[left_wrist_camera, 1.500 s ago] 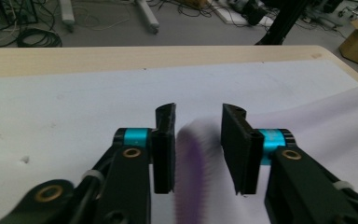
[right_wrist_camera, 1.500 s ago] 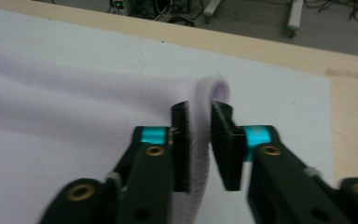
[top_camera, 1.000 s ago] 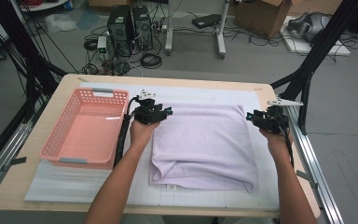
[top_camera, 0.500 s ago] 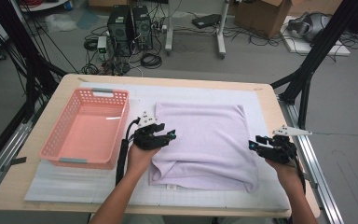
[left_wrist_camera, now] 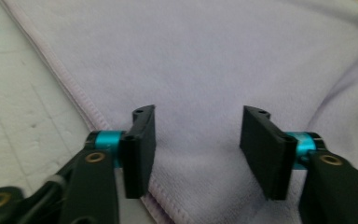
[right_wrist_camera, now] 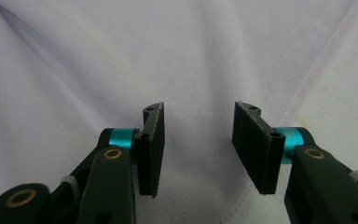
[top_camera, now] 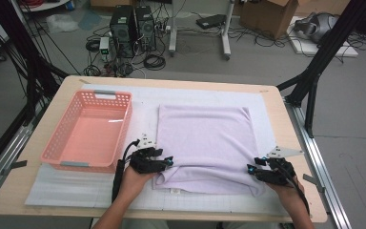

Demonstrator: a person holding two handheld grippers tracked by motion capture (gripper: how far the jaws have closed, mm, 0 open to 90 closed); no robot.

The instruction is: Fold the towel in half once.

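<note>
The tabletop (top_camera: 286,119) is a pale wooden slab with a white gridded mat (top_camera: 66,191) spread over most of it. On the mat, right of centre, lies a folded lilac towel (top_camera: 205,138), flat but rumpled along its near edge. A pink plastic basket (top_camera: 88,131) sits to the left of the towel, just beside it and not touching.

The left gripper (top_camera: 164,163) hangs at the towel's near left corner. Its jaws have just closed a little yet stand apart over the hem, pressing nothing. The right gripper (top_camera: 253,172) is at the near right corner, jaws likewise apart, with towel (right_wrist_camera: 196,60) beneath the gap.
</note>
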